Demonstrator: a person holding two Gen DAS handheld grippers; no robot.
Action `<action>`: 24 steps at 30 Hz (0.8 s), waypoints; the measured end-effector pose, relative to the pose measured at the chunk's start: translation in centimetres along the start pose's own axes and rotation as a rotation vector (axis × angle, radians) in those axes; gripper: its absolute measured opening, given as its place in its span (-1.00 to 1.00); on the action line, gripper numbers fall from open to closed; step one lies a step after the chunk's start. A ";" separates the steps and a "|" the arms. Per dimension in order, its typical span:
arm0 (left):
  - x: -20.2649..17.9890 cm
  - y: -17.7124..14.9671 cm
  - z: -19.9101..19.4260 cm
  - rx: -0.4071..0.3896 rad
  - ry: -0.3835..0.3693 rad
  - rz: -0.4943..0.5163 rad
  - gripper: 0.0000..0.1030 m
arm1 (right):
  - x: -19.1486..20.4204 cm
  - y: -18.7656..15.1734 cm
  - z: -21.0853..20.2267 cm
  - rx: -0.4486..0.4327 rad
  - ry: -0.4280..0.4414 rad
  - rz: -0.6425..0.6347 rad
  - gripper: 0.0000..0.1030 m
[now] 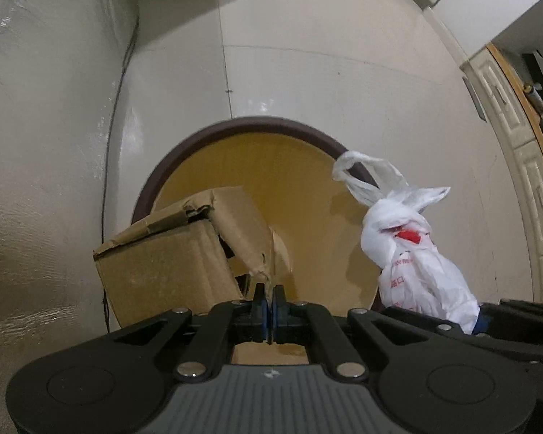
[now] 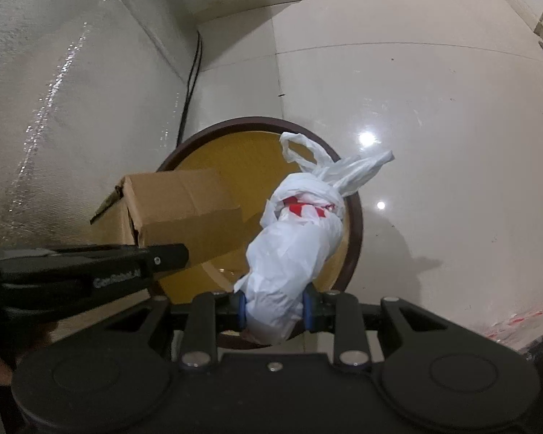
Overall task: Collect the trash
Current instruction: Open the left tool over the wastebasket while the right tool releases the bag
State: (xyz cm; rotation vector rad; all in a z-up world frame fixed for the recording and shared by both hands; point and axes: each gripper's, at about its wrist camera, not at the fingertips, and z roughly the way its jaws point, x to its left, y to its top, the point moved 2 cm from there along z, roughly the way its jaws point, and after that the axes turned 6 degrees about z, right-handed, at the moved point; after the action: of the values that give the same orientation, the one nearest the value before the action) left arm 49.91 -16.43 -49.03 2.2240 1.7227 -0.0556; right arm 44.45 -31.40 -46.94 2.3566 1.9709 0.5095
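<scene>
Over the round bin (image 2: 354, 231) hang a box (image 1: 163, 264), its flap pinched by the left gripper (image 1: 269, 298), and beside it a tied bag (image 2: 293, 249) clamped in the right gripper (image 2: 274, 307). A black cable (image 2: 192, 83) runs along the wall behind the bin.

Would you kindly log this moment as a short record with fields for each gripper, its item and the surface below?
left gripper: shut on a torn flap of the cardboard box
right gripper: shut on the tied white plastic bag
below: round yellow table with dark rim
floor: glossy pale tiles
contact with table: cannot tell
</scene>
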 end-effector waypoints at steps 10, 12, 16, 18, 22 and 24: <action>0.3 -0.1 -0.6 0.009 0.039 0.022 -0.19 | 0.2 0.3 1.8 0.048 0.008 -0.068 -0.45; 0.4 -0.1 -0.7 0.020 0.043 0.017 -0.15 | 0.2 0.5 2.2 0.054 0.005 -0.066 -0.45; 0.4 -0.2 -1.1 0.027 0.071 0.030 0.07 | 0.2 0.9 2.5 0.061 0.005 -0.067 -0.44; -0.2 -0.2 -1.3 0.029 0.086 0.036 0.12 | 0.4 1.0 2.5 0.064 0.010 -0.076 -0.42; -0.1 0.0 -1.4 0.033 0.106 0.019 0.35 | 0.0 1.2 2.8 0.055 -0.008 -0.051 -0.09; 0.2 0.1 -1.8 0.026 0.110 0.011 0.46 | -0.6 1.3 3.1 0.054 -0.013 -0.033 0.08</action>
State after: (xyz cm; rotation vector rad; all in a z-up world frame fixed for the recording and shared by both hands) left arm 49.75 -15.78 -47.38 2.2944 1.7755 0.0486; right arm 46.42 -31.65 -49.72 2.3476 2.0399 0.4439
